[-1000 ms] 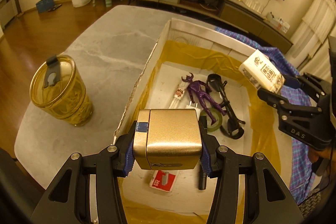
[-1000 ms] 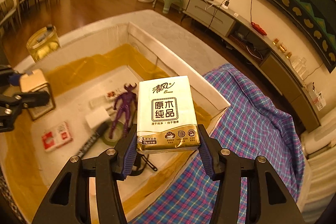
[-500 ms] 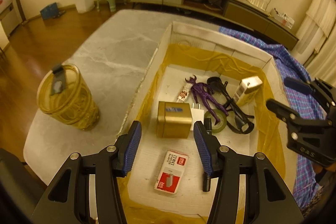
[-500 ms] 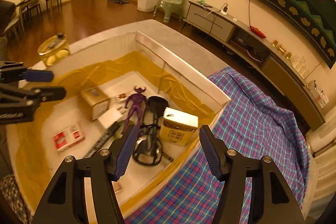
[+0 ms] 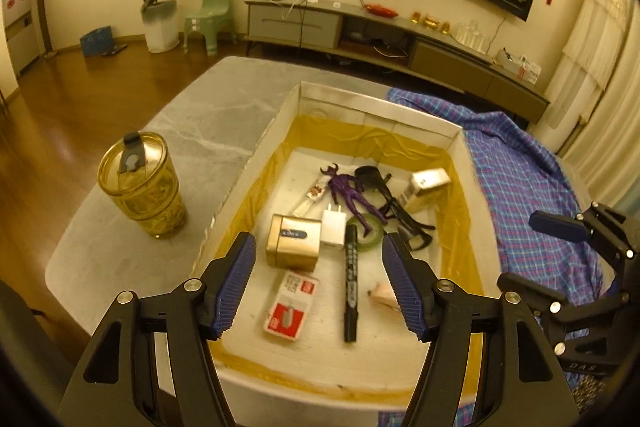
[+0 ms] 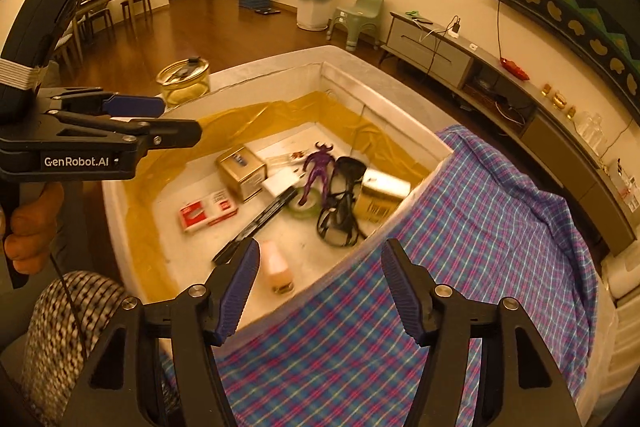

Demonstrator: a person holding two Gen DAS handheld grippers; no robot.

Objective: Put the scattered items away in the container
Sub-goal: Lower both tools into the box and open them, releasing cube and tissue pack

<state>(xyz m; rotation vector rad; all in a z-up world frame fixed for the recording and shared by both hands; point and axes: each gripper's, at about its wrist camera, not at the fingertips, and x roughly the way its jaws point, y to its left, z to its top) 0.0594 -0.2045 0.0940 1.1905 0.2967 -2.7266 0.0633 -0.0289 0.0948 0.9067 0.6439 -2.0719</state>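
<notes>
The white box (image 5: 376, 109) (image 6: 384, 89) with a yellow lining holds a gold cube (image 5: 293, 242) (image 6: 241, 171), a tissue pack (image 5: 424, 187) (image 6: 380, 201), a purple figure (image 5: 350, 193) (image 6: 318, 169), a black marker (image 5: 351, 279), a white charger (image 5: 334, 227), a red card pack (image 5: 291, 305) (image 6: 206, 211), black glasses (image 6: 340, 211) and a small pink bottle (image 6: 278, 269). My left gripper (image 5: 318, 287) is open and empty above the box's near end; it also shows in the right wrist view (image 6: 160, 119). My right gripper (image 6: 318, 291) is open and empty over the box's edge and the cloth.
A gold tumbler with a lid (image 5: 140, 185) (image 6: 184, 81) stands on the grey marble table (image 5: 192, 115) left of the box. A blue plaid cloth (image 5: 528, 187) (image 6: 460, 267) lies to the right of the box. A TV cabinet (image 5: 360, 27) stands behind.
Both grippers have opened and let go: the gold cube and the tissue pack now lie in the box. Both grippers have since pulled back and up from the box.
</notes>
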